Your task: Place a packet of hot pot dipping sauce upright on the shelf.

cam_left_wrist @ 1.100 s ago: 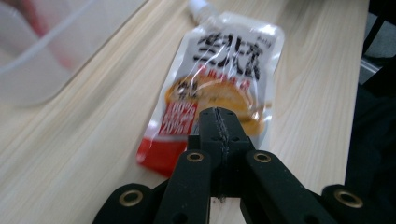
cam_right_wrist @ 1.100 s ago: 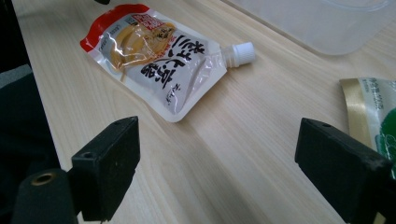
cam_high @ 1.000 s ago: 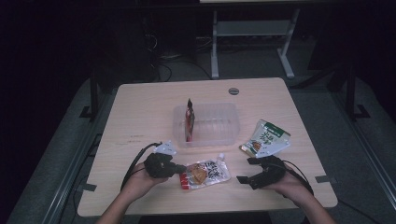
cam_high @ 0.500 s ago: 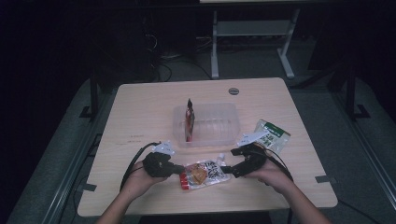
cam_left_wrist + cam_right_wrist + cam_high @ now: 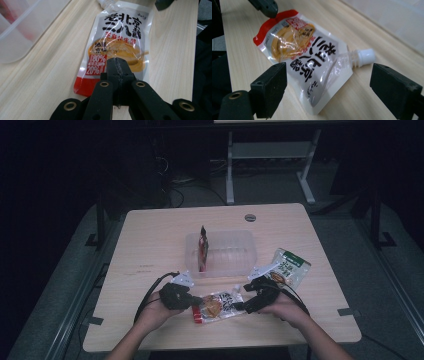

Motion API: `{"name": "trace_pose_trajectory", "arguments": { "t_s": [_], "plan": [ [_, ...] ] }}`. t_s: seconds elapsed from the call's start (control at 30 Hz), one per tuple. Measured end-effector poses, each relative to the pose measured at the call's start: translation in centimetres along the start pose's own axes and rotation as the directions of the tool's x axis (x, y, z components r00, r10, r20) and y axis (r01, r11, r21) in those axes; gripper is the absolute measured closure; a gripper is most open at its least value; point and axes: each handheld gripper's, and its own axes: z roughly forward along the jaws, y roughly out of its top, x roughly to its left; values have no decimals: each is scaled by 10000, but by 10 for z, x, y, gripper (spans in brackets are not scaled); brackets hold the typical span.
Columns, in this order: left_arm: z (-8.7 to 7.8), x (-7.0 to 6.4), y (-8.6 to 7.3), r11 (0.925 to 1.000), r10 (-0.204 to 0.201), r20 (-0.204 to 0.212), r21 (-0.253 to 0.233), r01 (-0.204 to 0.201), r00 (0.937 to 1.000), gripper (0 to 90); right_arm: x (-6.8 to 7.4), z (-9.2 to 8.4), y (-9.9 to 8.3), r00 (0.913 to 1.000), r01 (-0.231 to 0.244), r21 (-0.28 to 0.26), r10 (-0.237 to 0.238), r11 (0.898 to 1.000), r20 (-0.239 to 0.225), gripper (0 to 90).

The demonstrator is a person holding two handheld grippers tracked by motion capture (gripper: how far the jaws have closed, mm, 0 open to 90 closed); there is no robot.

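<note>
A sauce pouch [image 5: 217, 306] with a red bottom edge and a white screw cap [image 5: 365, 56] lies flat near the table's front edge. My left gripper [image 5: 197, 301] is shut, and its joined tips [image 5: 117, 61] rest over the pouch's [image 5: 120, 32] lower part, near the red end. My right gripper [image 5: 240, 306] is open at the spout end. Its two jaws stand wide apart on either side of the pouch [image 5: 312, 57], not touching it. The left gripper's tip [image 5: 265, 6] shows beyond the red end in the right gripper view.
A clear plastic container [image 5: 235, 265] stands mid-table behind the pouch, with a red packet [image 5: 202, 249] upright inside it. A green snack bag [image 5: 291, 266] lies to the right, behind my right hand. The container's wall [image 5: 22, 27] is close on the left gripper's left.
My right gripper has moved left, from beside the green snack bag to the pouch's spout end. The left gripper and the pouch have stayed in place.
</note>
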Motion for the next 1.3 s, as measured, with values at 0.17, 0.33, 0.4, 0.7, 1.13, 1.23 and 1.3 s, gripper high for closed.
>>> {"name": "trace_pose_trajectory", "arguments": {
  "t_s": [0.17, 0.33, 0.4, 0.7, 1.13, 1.23, 1.3],
  "plan": [
    [5, 1, 3, 10000, 56, 48, 52, -56, 10000, 899, 0, 5, -4, 10000, -37, 356, 39, 9994, -61, 137],
    [17, 3, 14, 9999, 133, 187, 22, -133, 9997, 899, 1, 8, -5, 9998, -61, 527, 71, 9986, -186, 137],
    [23, 3, 16, 9996, 214, 224, 197, -219, 9995, 900, 2, 9, -5, 9997, -66, 533, 78, 9986, -216, 138],
    [39, -3, 18, 9958, 490, -109, 782, -480, 9987, 900, 2, 10, -7, 9992, -113, 785, 144, 9968, -381, 158],
    [46, -5, 17, 9943, 455, -360, 976, -418, 9983, 900, 9, 20, -2, 9947, -121, 779, 199, 9969, -1006, 298],
    [46, -5, 17, 9946, 447, -338, 950, -413, 9984, 900, 6, 23, 1, 9911, -429, 696, 512, 9967, -1231, 364],
    [45, -4, 17, 9938, 496, -310, 1012, -463, 9983, 900, 4, 23, 2, 9879, -641, 632, 723, 9959, -1375, 405]
  ]
}}
